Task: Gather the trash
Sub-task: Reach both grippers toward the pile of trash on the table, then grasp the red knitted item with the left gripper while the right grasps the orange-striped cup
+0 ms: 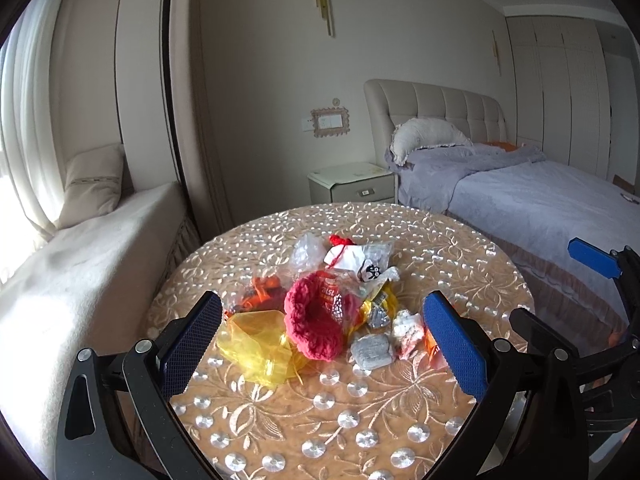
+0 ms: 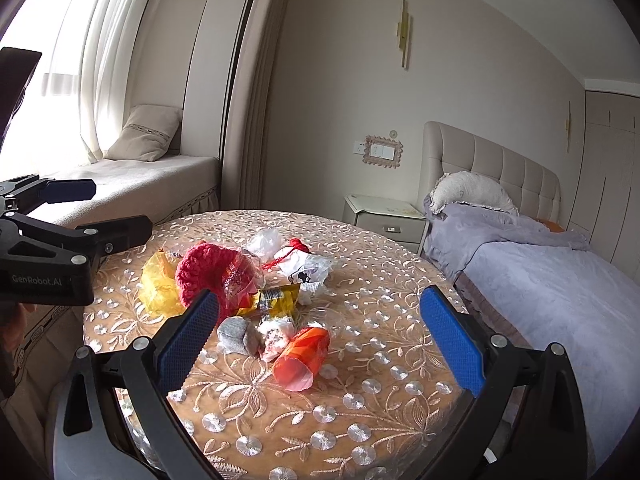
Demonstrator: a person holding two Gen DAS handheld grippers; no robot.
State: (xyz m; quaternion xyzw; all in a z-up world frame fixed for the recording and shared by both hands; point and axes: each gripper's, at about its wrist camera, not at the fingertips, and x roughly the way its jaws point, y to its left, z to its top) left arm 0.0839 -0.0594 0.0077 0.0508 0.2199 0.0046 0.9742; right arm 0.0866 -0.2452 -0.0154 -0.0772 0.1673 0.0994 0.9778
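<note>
1. I hold two grippers over a round table [image 1: 460, 248] covered in an embroidered cloth. My left gripper [image 1: 322, 322] has its fingers spread wide and holds nothing. My right gripper [image 2: 318, 320] is also spread and empty.
2. The trash sits in a loose heap mid-table: a red knitted piece [image 1: 316, 320], a yellow bag [image 1: 256, 344], a grey wad [image 1: 371, 351], crumpled tissue [image 1: 408, 330], clear wrappers [image 1: 306, 252] at the far side.
3. An orange cup [image 2: 302, 356] lies on its side nearest my right gripper, between its fingers in view and slightly beyond them.
4. The red knitted piece lies between my left gripper's fingers, just ahead.
5. Risk: the thin bags and wrappers overlap, so a pinch may lift only one layer, drag neighbours, or snag the cloth.
6. Risk: the cup could roll off the near edge if nudged.
</note>
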